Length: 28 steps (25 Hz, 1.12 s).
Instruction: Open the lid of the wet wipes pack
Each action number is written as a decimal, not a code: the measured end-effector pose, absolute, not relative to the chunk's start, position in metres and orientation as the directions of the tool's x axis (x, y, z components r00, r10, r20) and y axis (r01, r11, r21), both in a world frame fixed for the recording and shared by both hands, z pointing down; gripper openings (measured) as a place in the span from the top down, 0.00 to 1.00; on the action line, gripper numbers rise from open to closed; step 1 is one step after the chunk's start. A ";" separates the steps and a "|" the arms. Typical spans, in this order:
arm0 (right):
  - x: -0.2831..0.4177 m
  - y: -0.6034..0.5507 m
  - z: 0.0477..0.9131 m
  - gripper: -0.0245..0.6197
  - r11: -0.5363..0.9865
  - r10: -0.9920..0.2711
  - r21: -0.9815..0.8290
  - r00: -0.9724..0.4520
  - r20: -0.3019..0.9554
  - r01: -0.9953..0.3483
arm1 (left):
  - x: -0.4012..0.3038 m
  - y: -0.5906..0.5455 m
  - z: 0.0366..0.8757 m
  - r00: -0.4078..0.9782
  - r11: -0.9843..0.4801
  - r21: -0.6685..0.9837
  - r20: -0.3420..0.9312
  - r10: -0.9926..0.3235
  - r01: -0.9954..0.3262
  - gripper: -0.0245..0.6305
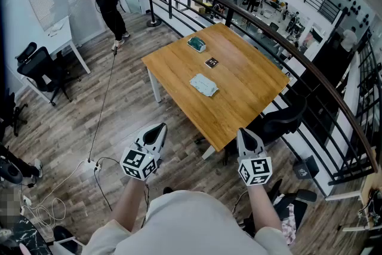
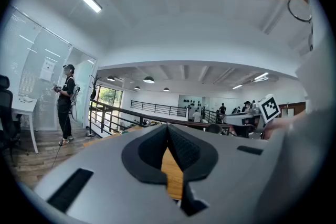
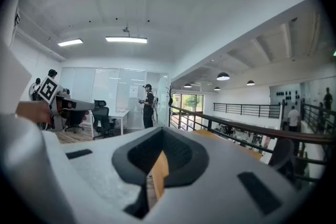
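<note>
Both tongs are carried empty with jaws together: the left gripper (image 1: 159,128) and the right gripper (image 1: 245,134) each show their pads met at the tip, and nothing is between them in either gripper view. They are held low and roughly level in front of the operator's body, a neutral carrying posture suited to an approach, not to a grasp. The operator stands on the wood floor, well apart from the table (image 1: 250,77), so no contact with the work is possible from this position. The wet wipes pack (image 1: 204,85) is judged to be the pale flat packet lying near the middle of the tabletop; its lid is too small to make out. A teal packet (image 1: 196,43) lies nearer the far edge, and a small dark item (image 1: 211,62) sits between the two. The task is judged not yet begun. The next stage calls for closing on the table, then parting the jaws; one gripper will likely have to steady the soft pack while the other lifts the lid, since a light packet may slide or rise with the flap.
</note>
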State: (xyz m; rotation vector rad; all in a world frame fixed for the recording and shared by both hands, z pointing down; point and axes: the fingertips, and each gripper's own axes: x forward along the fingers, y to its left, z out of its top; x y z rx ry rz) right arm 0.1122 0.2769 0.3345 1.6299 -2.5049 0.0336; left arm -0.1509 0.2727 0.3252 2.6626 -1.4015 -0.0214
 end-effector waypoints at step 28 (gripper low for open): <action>0.098 0.289 0.344 0.96 0.384 -0.915 0.050 -0.373 0.154 -0.922 | -0.158 0.281 0.330 0.593 -0.581 0.134 0.067 -0.803 -0.803 0.97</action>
